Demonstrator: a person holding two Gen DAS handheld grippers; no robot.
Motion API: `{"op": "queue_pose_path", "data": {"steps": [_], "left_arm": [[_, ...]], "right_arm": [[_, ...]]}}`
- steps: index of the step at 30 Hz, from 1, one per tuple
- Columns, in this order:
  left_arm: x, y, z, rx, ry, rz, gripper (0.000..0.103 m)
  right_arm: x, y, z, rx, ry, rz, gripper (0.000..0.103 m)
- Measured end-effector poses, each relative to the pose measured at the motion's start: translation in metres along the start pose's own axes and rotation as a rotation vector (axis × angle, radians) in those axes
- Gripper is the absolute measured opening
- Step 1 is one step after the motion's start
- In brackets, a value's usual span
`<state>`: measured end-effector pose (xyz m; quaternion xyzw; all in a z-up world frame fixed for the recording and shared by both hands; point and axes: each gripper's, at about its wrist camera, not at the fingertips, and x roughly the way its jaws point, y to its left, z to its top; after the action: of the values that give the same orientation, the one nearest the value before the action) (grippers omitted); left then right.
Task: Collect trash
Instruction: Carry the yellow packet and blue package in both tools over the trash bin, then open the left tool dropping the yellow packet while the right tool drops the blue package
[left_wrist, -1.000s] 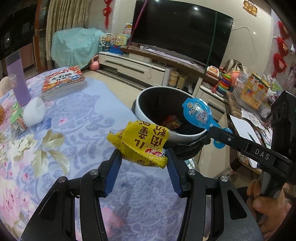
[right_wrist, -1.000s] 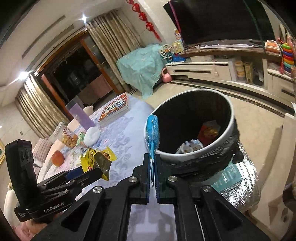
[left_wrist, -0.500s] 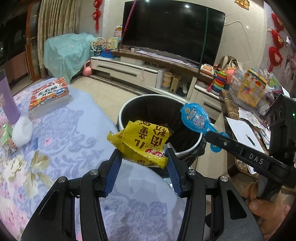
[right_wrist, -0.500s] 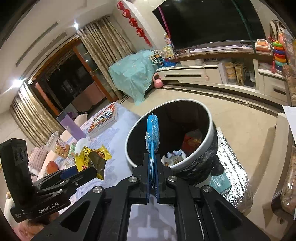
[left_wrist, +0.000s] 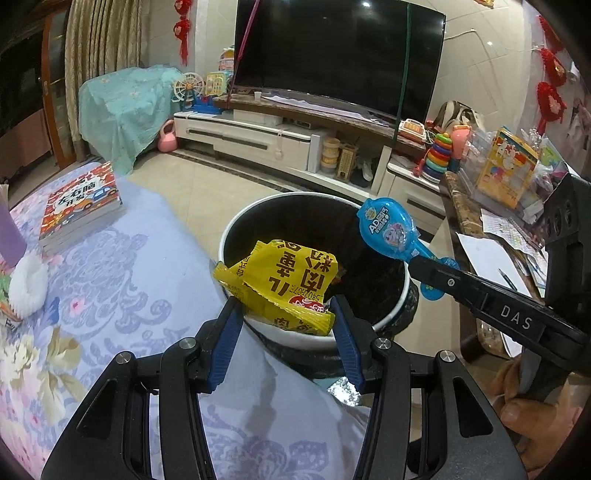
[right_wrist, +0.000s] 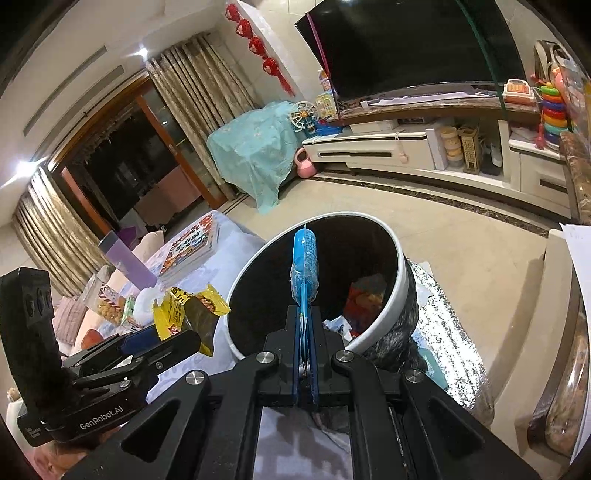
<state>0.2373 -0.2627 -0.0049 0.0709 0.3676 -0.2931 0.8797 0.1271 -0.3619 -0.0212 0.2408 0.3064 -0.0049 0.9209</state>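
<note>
Left wrist view: the left gripper (left_wrist: 286, 314) reaches forward with its blue-padded fingers (left_wrist: 227, 334) clamped on a crumpled yellow snack wrapper (left_wrist: 284, 282) printed with dark characters. The wrapper hangs over the near rim of a round trash bin (left_wrist: 384, 319), white outside and lined with a black bag. From the right, the right gripper (left_wrist: 424, 264) extends over the bin's far right rim, its fingers pinched tight on the tail of a blue lollipop-shaped wrapper (left_wrist: 388, 229) whose round head sits above the bin opening. Below and to the left spreads a lavender floral bedspread (left_wrist: 110, 295), carrying a stack of children's books (left_wrist: 79, 205) and a white crumpled tissue (left_wrist: 27, 282). Beyond the bin stand a white TV stand (left_wrist: 258, 134) and a large dark television (left_wrist: 332, 55).

Right wrist view: the right gripper (right_wrist: 306, 325) holds the blue wrapper (right_wrist: 304, 266) edge-on, upright between nearly closed fingers, directly above the bin's black interior (right_wrist: 258, 295). Colourful trash (right_wrist: 365, 299) already lies at the bottom of the bin. At left, the left gripper (right_wrist: 173, 334) holds the yellow wrapper (right_wrist: 184, 310) just beside the bin's left rim.
</note>
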Motion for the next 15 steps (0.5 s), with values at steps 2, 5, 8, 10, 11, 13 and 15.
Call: {"op": "queue_pose_path", "data": {"steps": [2,5,8,10,11,13,15], "left_arm": [[0.004,0.001,0.003,-0.001,0.003,-0.002,0.049],[0.008,0.002,0.007,-0.003,0.004,-0.008,0.049],[0.014,0.003,0.012,-0.002,0.007,-0.009,0.049],[0.016,0.003,0.015,-0.001,0.009,-0.009,0.049],[0.018,0.004,0.016,-0.002,0.01,-0.012,0.049],[0.02,0.004,0.018,-0.005,0.011,-0.016,0.049],[0.022,0.004,0.018,-0.005,0.014,-0.018,0.049]], "right_arm": [[0.002,-0.001,0.003,-0.001,-0.001,-0.004,0.004],[0.006,-0.003,0.006,-0.005,0.002,-0.01,0.004],[0.009,-0.003,0.008,-0.008,0.005,-0.019,0.004],[0.012,-0.002,0.008,-0.009,0.012,-0.022,0.004],[0.014,-0.002,0.01,-0.01,0.014,-0.023,0.004],[0.018,-0.002,0.012,-0.014,0.019,-0.027,0.004],[0.02,-0.002,0.014,-0.017,0.023,-0.03,0.004]]}}
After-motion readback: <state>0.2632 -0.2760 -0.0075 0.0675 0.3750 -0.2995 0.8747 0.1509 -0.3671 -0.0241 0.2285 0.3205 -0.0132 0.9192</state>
